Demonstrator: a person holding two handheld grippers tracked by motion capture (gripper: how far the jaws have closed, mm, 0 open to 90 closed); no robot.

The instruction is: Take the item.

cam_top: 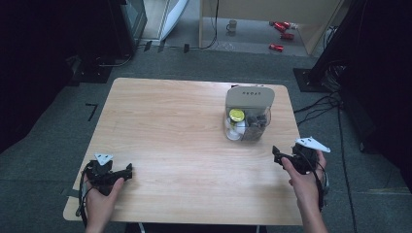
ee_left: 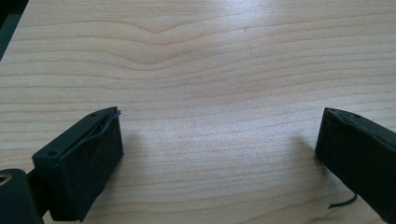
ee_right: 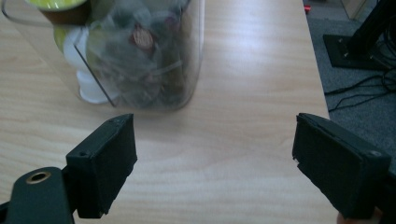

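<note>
- Holding your right gripper (cam_top: 278, 156) near the table's right front edge, you have its jaws spread wide with nothing between them; in the right gripper view (ee_right: 215, 163) only bare wood shows in the gap.
- Your right hand (cam_top: 305, 175) wraps the gripper body, and its grey three-cornered plate (cam_top: 312, 144) sits on top.
- Just ahead of those jaws stands the clear container (ee_right: 154, 70), near but not touching them, on the right half of the table.
- In the high view the container (cam_top: 248, 121) has a pale lid section toward the far side; inside it you can see a yellow-capped item (cam_top: 236, 115) beside a white one, and dark wrapped pieces too blurred to tell apart.
- Your left gripper (cam_top: 127, 171) rests low at the left front corner, well apart from the container, in your left hand (cam_top: 103, 199).
- Its jaws also stand wide and empty over the wooden table (ee_left: 210, 60).
</note>
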